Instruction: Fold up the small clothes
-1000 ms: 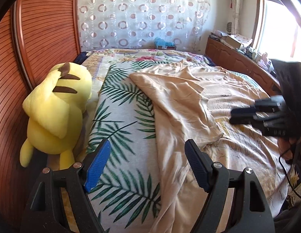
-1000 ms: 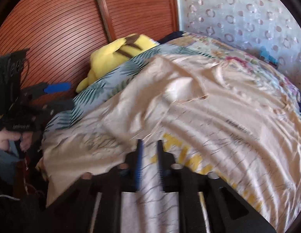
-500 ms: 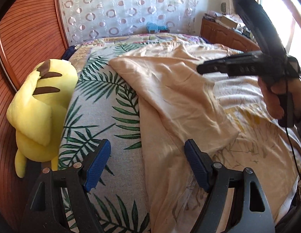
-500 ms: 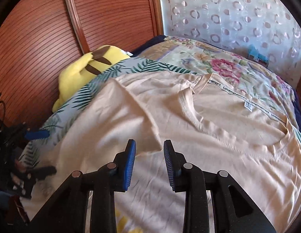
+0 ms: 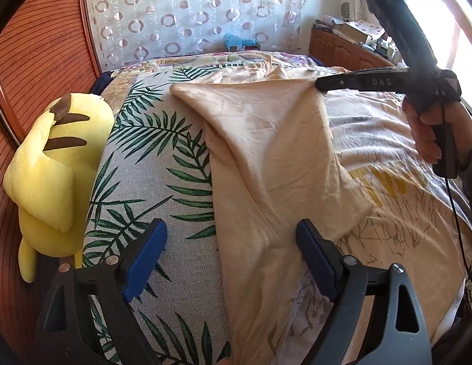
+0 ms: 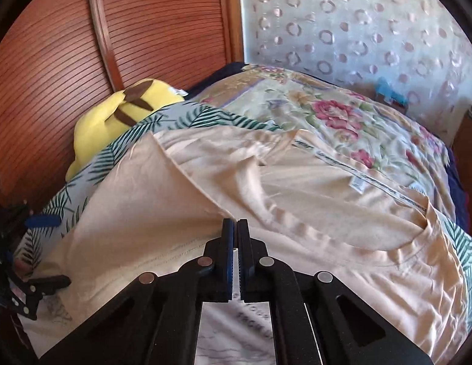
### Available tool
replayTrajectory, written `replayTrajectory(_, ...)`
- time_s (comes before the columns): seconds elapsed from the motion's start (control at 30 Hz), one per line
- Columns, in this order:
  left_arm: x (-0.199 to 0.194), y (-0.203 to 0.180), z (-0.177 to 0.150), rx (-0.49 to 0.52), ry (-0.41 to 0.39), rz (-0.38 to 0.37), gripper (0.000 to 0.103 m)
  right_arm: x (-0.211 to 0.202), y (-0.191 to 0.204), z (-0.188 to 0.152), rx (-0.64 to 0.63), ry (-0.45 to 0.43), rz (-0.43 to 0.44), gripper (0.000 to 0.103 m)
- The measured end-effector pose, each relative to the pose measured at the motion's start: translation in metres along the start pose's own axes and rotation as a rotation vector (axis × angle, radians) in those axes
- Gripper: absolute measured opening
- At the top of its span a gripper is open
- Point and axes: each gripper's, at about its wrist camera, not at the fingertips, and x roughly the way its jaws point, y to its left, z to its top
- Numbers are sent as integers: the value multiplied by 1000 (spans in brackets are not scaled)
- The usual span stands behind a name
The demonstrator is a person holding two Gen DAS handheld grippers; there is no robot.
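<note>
A beige T-shirt [image 5: 266,140] with a yellow print lies spread on the bed, one side folded over its front. My right gripper [image 6: 235,223] is shut on the folded edge of the shirt [image 6: 296,188] near the shoulder. The left wrist view shows the right gripper [image 5: 319,84] pinching that top corner, held by a hand [image 5: 430,133]. My left gripper [image 5: 229,228] hovers over the shirt's lower side edge. Its jaws are opening wide, with cloth below them but not pinched. Its blue fingers [image 6: 42,221] show at the left of the right wrist view.
A yellow plush toy [image 5: 53,164] lies at the bed's left edge against the slatted wooden wall [image 5: 29,48]. The leaf-print bedcover [image 5: 150,158] shows left of the shirt. A wooden cabinet [image 5: 342,48] with clutter stands at the back right by the window.
The right gripper moved up the shirt to the folded edge near the shoulder and shut on it. The left gripper came closer over the lower side edge and widened its jaws.
</note>
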Motion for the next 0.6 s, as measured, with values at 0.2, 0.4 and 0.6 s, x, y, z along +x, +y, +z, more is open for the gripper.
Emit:
replayTrajectory(0.2,1,1,2,7,6,-1,89,-8,-9,-4,26,-7,29,13)
replayTrajectory(0.4,-11,-6,10,27,-42,40,89,-81,-28,-34,75,-96,-39,37)
replayTrajectory(0.6,-30,-34,38,60,-140,-23,89,-181,-56,-88,149,-209,-240,49)
